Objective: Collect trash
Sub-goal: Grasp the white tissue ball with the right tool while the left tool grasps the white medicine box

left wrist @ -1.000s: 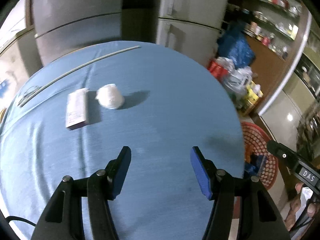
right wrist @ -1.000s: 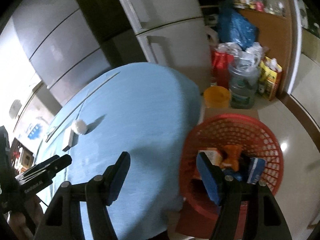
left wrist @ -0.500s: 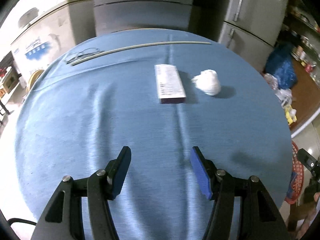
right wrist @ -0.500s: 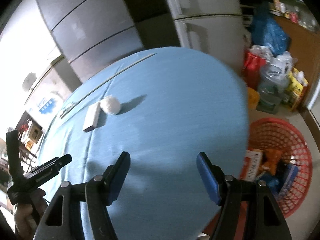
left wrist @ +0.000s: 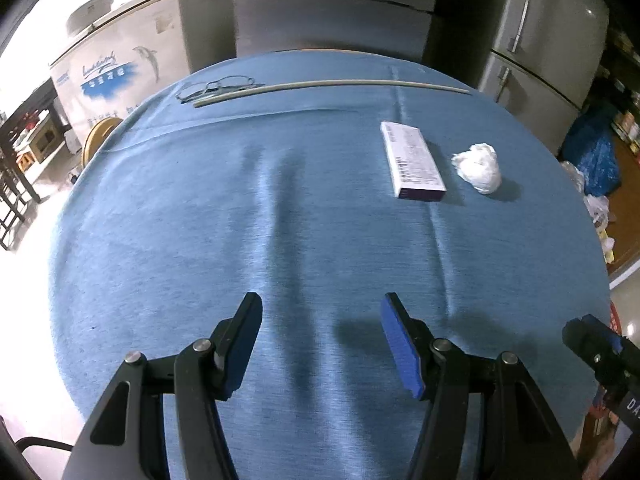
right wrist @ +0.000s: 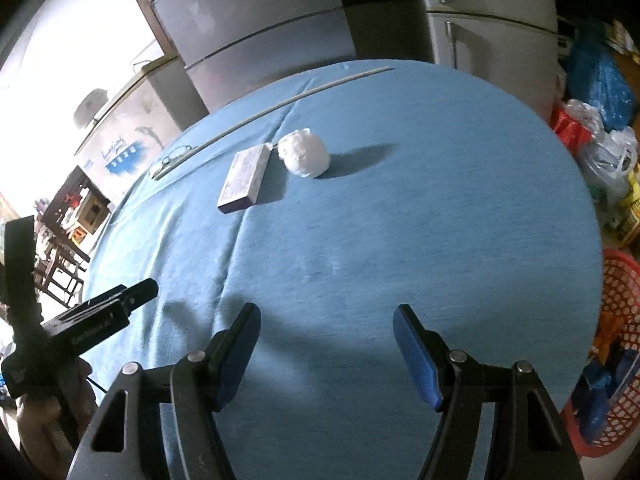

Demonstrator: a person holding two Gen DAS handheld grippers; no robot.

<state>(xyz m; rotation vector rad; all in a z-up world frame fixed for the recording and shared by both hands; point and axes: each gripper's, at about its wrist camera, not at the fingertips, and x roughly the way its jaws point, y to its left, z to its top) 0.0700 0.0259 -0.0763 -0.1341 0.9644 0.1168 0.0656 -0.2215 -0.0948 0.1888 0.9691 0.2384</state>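
Note:
A crumpled white paper ball (left wrist: pixel 479 167) (right wrist: pixel 305 153) lies on the round blue-clothed table (left wrist: pixel 200 216) (right wrist: pixel 440 208), beside a flat white and purple carton (left wrist: pixel 412 160) (right wrist: pixel 245 179). Both sit toward the far side. My left gripper (left wrist: pixel 320 314) hovers open over the near part of the cloth, nothing between its blue pads. My right gripper (right wrist: pixel 326 320) is likewise open and empty above the near edge. The red mesh basket (right wrist: pixel 616 320) with trash in it stands on the floor at the right.
A long pale stick (left wrist: pixel 328 86) (right wrist: pixel 272 106) and a pair of glasses (left wrist: pixel 216 86) lie at the table's far edge. Fridges and a chest freezer (left wrist: pixel 120 72) stand behind. Bags (right wrist: pixel 600 120) crowd the floor on the right. The left tool (right wrist: pixel 92 324) shows in the right view.
Both views have swung left, away from the red basket and onto the table. The carton and paper ball now lie ahead of both grippers. Jaws have kept the same width.

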